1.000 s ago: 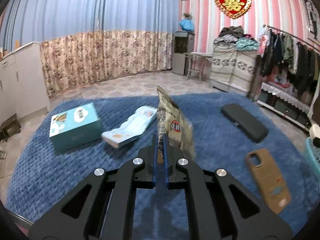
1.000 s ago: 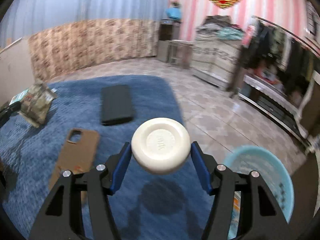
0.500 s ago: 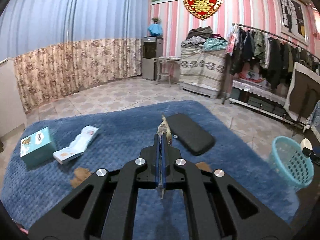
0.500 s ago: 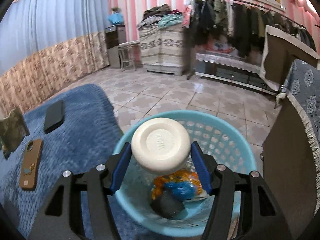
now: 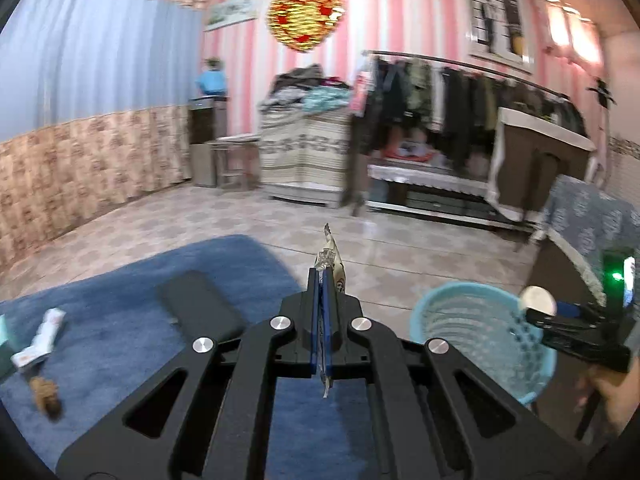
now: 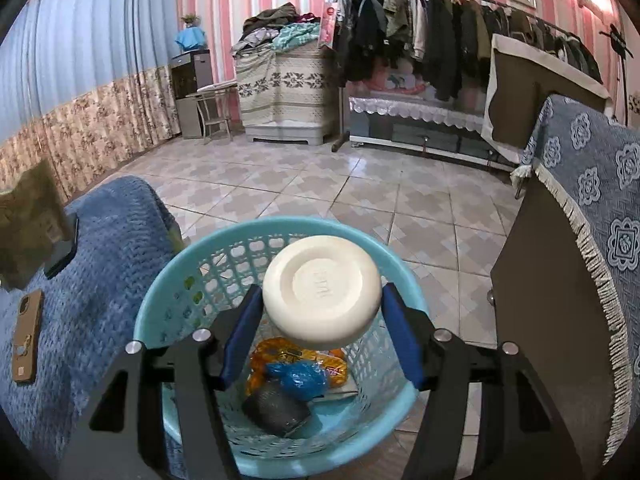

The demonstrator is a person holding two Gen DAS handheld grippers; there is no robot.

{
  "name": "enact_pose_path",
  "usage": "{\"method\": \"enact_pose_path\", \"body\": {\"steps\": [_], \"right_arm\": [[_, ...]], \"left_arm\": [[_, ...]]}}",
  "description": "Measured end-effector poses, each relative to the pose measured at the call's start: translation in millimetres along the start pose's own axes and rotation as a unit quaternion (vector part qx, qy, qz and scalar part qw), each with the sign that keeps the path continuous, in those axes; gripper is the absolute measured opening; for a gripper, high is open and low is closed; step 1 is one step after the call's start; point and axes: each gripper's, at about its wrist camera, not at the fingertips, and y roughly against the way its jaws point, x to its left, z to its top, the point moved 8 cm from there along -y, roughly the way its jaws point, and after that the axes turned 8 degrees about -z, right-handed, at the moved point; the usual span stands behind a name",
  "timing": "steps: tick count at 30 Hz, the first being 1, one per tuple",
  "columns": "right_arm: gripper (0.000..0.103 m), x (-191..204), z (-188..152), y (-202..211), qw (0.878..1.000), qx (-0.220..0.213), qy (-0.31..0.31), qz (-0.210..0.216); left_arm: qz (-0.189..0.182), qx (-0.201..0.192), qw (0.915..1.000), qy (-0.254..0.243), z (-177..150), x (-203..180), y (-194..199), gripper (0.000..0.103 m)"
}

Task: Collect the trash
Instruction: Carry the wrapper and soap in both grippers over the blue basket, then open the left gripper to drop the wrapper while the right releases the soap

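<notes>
My right gripper (image 6: 320,300) is shut on a round white container (image 6: 322,292) and holds it above the open light-blue basket (image 6: 154,312), which holds orange, blue and dark trash. My left gripper (image 5: 323,280) is shut on a flat snack wrapper (image 5: 330,250), seen edge-on, held over the blue rug (image 5: 120,292). The basket (image 5: 448,312) stands to its right at the rug's edge. The right gripper with the white container (image 5: 538,300) shows over the basket's far rim.
On the rug lie a black flat case (image 5: 200,308), a white packet (image 5: 40,340) and a brown lump (image 5: 46,390). A brown phone case (image 6: 26,336) lies left of the basket. A dark cabinet with a blue cloth (image 6: 580,240) stands close on the right. Tiled floor lies beyond.
Both grippers swung right toward the basket. The right gripper with the white container moved from over the rug to above the basket. The left gripper carried the wrapper closer to the basket.
</notes>
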Motion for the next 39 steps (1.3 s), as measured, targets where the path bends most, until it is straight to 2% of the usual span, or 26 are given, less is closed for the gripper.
{"method": "enact_pose_path", "body": {"steps": [5, 8, 13, 17, 19, 21, 23, 24, 27, 31, 36, 39], "right_arm": [[0.061, -17, -1, -2, 1.0, -0.002, -0.018, -0.007], [0.061, -32, -5, -5, 0.999, 0.0, -0.033, -0.01], [0.061, -46, -9, -8, 0.998, 0.003, -0.053, -0.017], [0.061, -48, -11, -10, 0.998, 0.006, -0.057, -0.018], [0.061, -47, -12, -11, 0.998, 0.008, -0.057, -0.017], [0.061, -46, -11, -12, 0.998, 0.009, -0.056, -0.016], [0.061, -45, -11, -14, 0.998, 0.011, -0.053, -0.015], [0.061, -43, -11, -15, 0.998, 0.011, -0.051, -0.016], [0.061, -39, -14, -17, 0.999, 0.014, -0.047, -0.016], [0.061, -28, -17, -18, 0.999, 0.015, -0.04, -0.015], [0.061, -14, -15, -18, 0.999, 0.01, -0.028, -0.011], [0.061, -3, -15, -17, 1.0, 0.009, -0.021, -0.005]], "left_arm": [[-0.057, 0.013, 0.9981, -0.018, -6, -66, -27, 0.0], [-0.078, 0.019, 0.9962, -0.034, -12, -98, -39, 0.0], [-0.098, 0.037, 0.9934, -0.047, -21, -128, -70, 0.0], [-0.1, 0.059, 0.9917, -0.056, -32, -137, -94, 0.002], [-0.098, 0.068, 0.991, -0.06, -37, -138, -103, 0.01], [-0.086, 0.073, 0.9919, -0.057, -37, -131, -108, 0.041], [-0.075, 0.068, 0.9937, -0.048, -34, -124, -109, 0.061], [-0.072, 0.065, 0.9943, -0.044, -31, -121, -107, 0.071], [-0.052, 0.057, 0.9964, -0.034, -23, -106, -103, 0.089], [-0.016, 0.054, 0.9979, -0.032, -17, -83, -97, 0.097], [0.001, 0.061, 0.9981, 0.006, -19, -52, -91, 0.097], [0.01, 0.061, 0.998, 0.01, -22, -43, -86, 0.098]]}}
